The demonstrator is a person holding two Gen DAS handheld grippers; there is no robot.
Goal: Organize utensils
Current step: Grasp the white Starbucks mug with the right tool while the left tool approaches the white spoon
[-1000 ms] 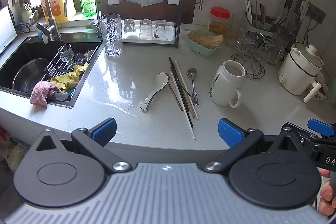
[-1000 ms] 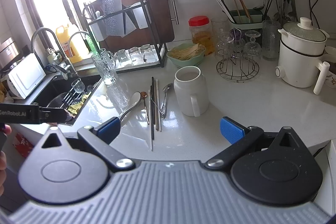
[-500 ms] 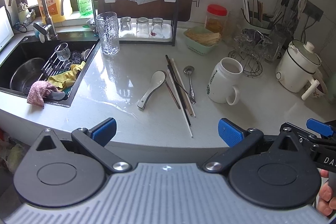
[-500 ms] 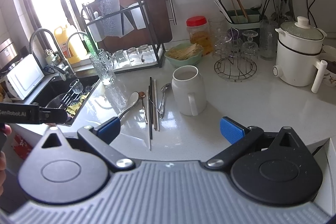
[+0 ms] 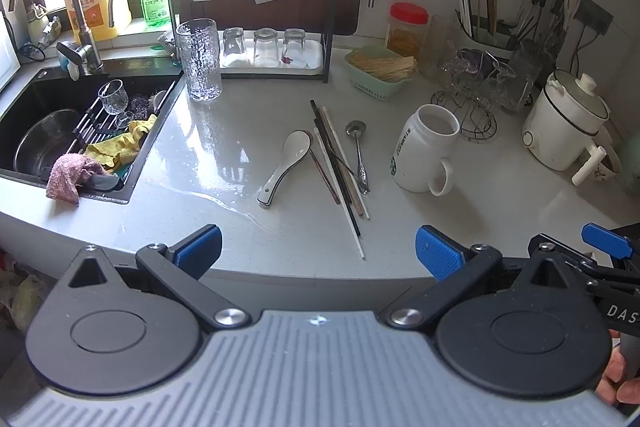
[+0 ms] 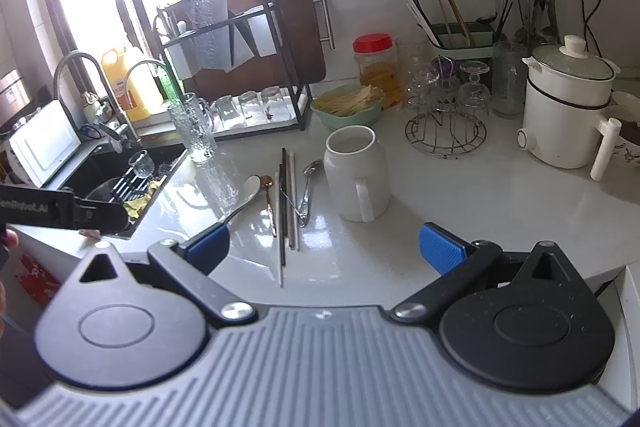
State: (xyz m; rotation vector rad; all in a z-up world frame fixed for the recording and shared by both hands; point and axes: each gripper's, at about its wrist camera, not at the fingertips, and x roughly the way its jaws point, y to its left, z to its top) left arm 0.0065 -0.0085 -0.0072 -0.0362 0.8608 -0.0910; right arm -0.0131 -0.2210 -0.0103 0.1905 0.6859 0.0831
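**A:** Compared w/ a sec ago, both cams sit a bit closer to the counter, utensils lie exactly where they were. Left gripper (image 5: 318, 249) wide open, nothing between the blue pads. Right gripper (image 6: 324, 243) same, spread wide, empty.

**B:** Where's the stuff to sort?

**A:** Loose on the countertop (image 5: 500, 211), just past the front edge. Bundle of chopsticks (image 5: 340, 171) lying lengthwise, mixed dark + pale. White ceramic spoon (image 5: 286, 163) just left of them, metal spoon (image 5: 360, 155) just right, its handle touching the sticks. Small brown-bowled spoon (image 6: 269, 197) shows btw the ceramic one and the sticks in the right cam.

**B:** Containers?

**A:** White mug (image 5: 426, 151) right of the utensils, tilted look from the fisheye, handle toward us, looks empty inside. Behind it a green basket (image 5: 378, 83) full of pale sticks, toothpicks maybe, can't tell. Wire rack (image 6: 446, 131) w/ upturned stemmed glasses. Red-lid jar (image 6: 376, 67) w/ smth yellowish. Green utensil caddy (image 6: 460, 35) at the wall, already holding upright chopsticks. White pot w/ lid (image 6: 564, 107) far right.

**B:** Left side?

**A:** Tall textured glass (image 5: 199, 61) by the sink (image 5: 132, 183), empty afaict. Sink has a steel bowl, a small glass on a rack, yellow + pink cloths.
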